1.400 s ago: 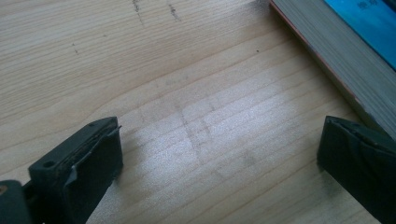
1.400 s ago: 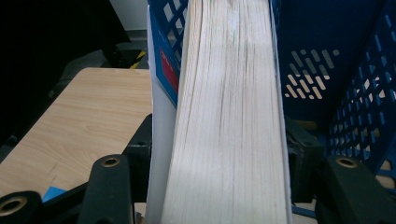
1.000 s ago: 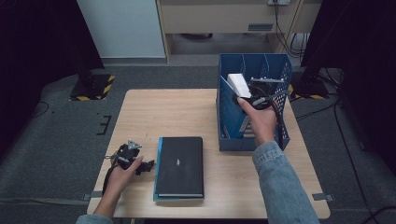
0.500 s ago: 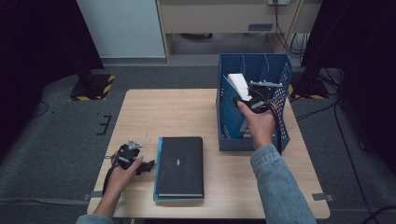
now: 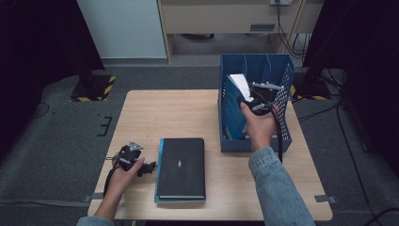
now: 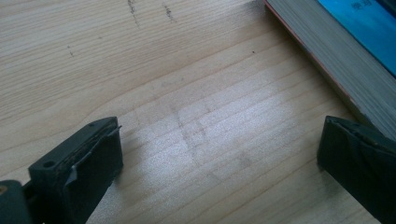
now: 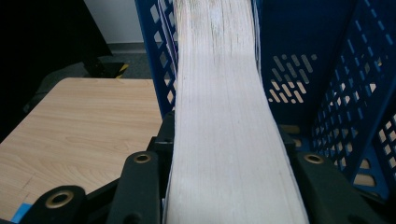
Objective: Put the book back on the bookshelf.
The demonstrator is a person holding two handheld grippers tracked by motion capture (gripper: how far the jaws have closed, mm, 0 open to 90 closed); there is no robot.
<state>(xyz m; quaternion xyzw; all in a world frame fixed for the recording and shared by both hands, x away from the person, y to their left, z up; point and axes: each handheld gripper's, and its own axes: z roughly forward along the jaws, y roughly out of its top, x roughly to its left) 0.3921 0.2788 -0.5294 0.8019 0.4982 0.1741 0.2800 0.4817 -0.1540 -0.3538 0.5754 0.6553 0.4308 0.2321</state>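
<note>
A thick book [image 5: 239, 84], white page edge up, stands tilted inside the blue slotted file rack [image 5: 282, 75]. My right gripper [image 5: 258, 98] is shut on it from the near side. In the right gripper view the page edge [image 7: 224, 116] runs up between the jaws, with the rack's perforated walls [image 7: 327, 70] around it. A black-covered book [image 5: 181, 167] lies flat near the table's front, on top of a blue-covered one. My left gripper [image 5: 147, 168] rests open on the wood just left of them. Its jaws stand wide apart over bare table [image 6: 187, 70], with the stack's page edge [image 6: 322, 60] at the upper right.
The rack stands at the right rear of the wooden table [image 5: 169, 113]. A cable [image 5: 278, 141] trails from the right gripper along the sleeve. Dark stands and a yellow-black striped base [image 5: 94, 89] are on the floor behind.
The right hand has shifted slightly left and settled the book a little deeper in the rack. The left gripper has not moved.
</note>
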